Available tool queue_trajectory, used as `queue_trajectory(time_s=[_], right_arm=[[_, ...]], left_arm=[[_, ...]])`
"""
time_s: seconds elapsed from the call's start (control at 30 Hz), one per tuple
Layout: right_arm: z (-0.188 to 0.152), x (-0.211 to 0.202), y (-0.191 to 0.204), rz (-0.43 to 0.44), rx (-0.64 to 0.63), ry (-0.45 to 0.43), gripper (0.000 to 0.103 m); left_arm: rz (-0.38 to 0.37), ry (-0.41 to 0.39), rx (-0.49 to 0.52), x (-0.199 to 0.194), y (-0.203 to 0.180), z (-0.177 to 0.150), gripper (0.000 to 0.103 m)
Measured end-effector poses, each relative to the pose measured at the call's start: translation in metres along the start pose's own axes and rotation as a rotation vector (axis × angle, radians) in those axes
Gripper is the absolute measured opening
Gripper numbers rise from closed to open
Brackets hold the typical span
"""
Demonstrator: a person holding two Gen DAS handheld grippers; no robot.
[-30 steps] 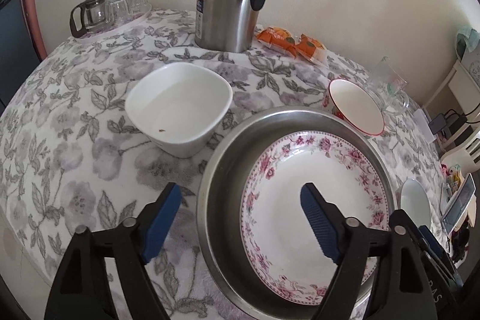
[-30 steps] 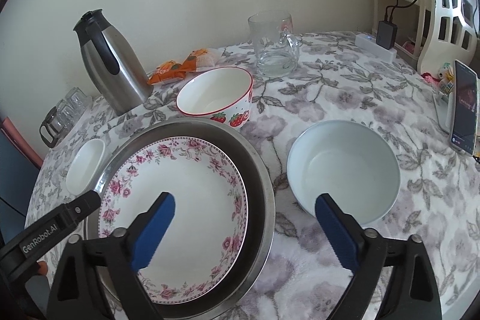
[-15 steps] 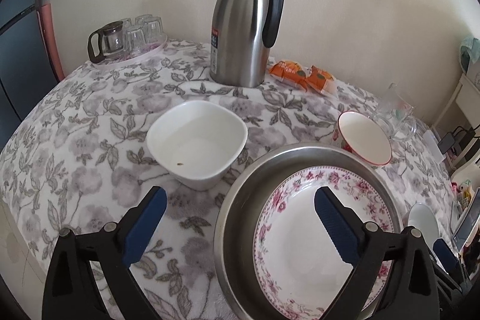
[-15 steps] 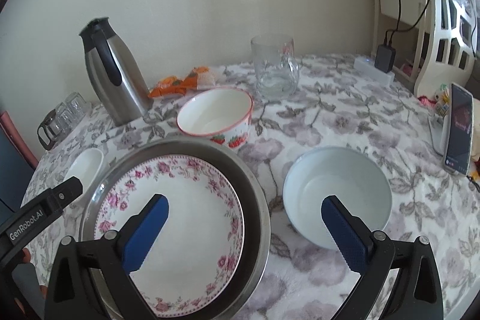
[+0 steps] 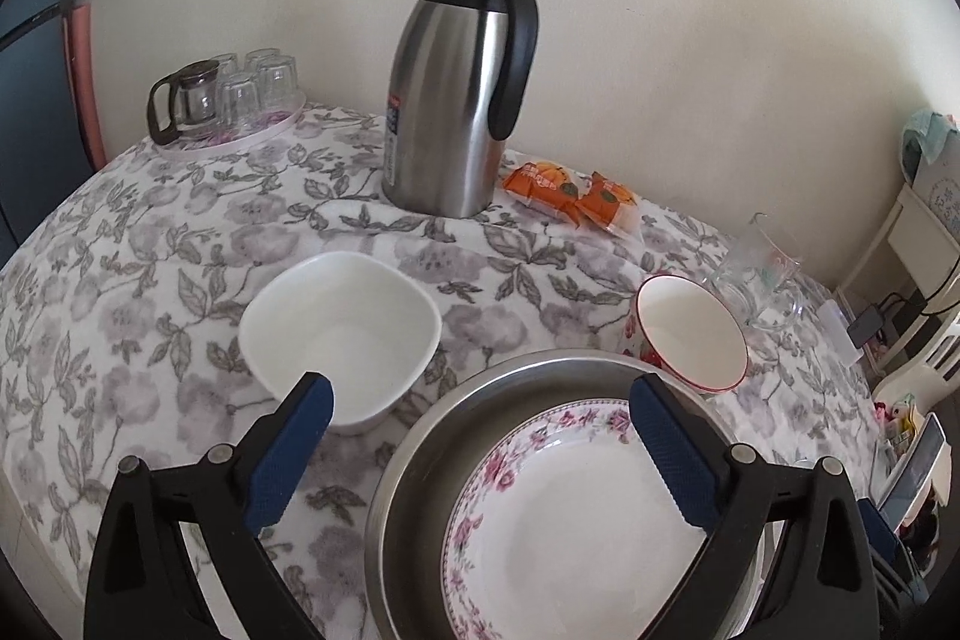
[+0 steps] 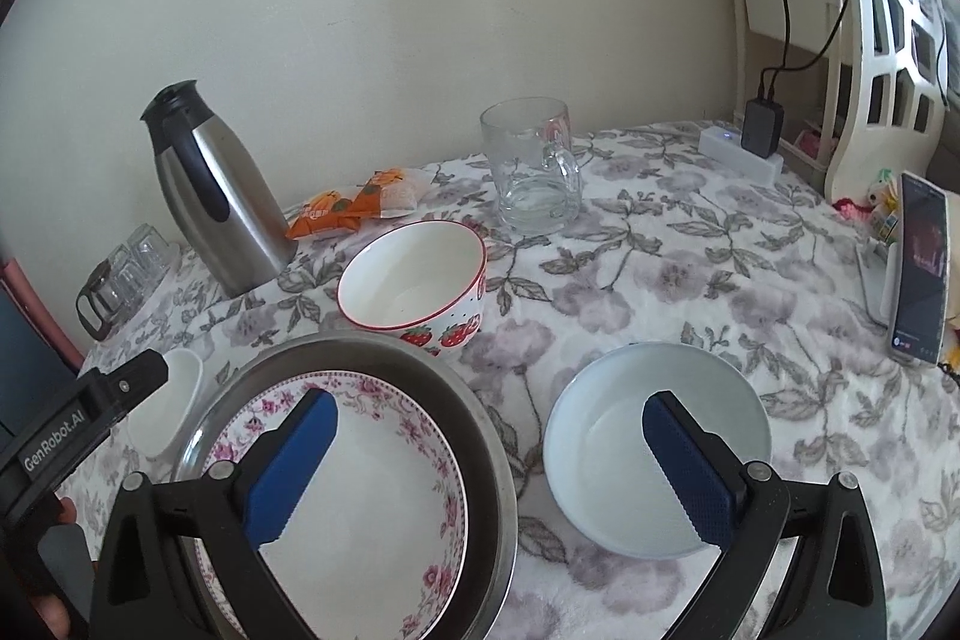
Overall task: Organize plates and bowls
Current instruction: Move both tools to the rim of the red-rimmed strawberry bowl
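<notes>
We see a steel thermos jug [image 5: 456, 100] with a black handle standing upright at about twelve o'clock on the floral tablecloth [image 5: 120, 280], close to the cream wall [image 5: 690, 10]. Just beside its base, toward one o'clock, lie two orange snack packets [image 5: 570, 193]. At ten o'clock a round tray [image 5: 240, 136] carries upturned glasses [image 5: 258, 91] and a small glass teapot [image 5: 183, 100]. From the right wrist view, a clear glass mug [image 6: 531, 163] stands at twelve o'clock, and a white power strip [image 6: 741, 154] with a black charger [image 6: 762, 127] plugged in sits at one o'clock. At three o'clock a phone [image 6: 921, 268] is propped upright, perhaps on a stand. A white shelf unit [image 6: 864, 40] rises behind.
</notes>
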State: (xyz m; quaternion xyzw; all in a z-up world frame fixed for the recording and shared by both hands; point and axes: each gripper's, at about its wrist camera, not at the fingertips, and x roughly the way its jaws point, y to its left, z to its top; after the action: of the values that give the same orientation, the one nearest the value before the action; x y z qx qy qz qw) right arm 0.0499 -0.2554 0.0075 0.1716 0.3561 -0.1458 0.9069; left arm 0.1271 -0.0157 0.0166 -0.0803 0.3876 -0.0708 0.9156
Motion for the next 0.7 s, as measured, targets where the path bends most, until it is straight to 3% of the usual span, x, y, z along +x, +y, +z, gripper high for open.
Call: queue_trajectory(time_s=[0.4, 0.53, 0.7], right_arm=[[0.030, 0.007, -0.023, -0.041, 0.077, -0.054, 0.103], [0.038, 0.013, -0.024, 0.014, 0.087, -0.054, 0.103], [0.044, 0.027, -0.015, 0.032, 0.066, -0.043, 0.103]], left_arm=[[-0.068, -0.075, 0.015, 0.005, -0.019, 0.020, 0.099], [-0.088, -0.051, 0.010, 0.017, -0.024, 0.026, 0.099], [-0.145, 0.035, 0.036, 0.038, -0.039, 0.030, 0.099]])
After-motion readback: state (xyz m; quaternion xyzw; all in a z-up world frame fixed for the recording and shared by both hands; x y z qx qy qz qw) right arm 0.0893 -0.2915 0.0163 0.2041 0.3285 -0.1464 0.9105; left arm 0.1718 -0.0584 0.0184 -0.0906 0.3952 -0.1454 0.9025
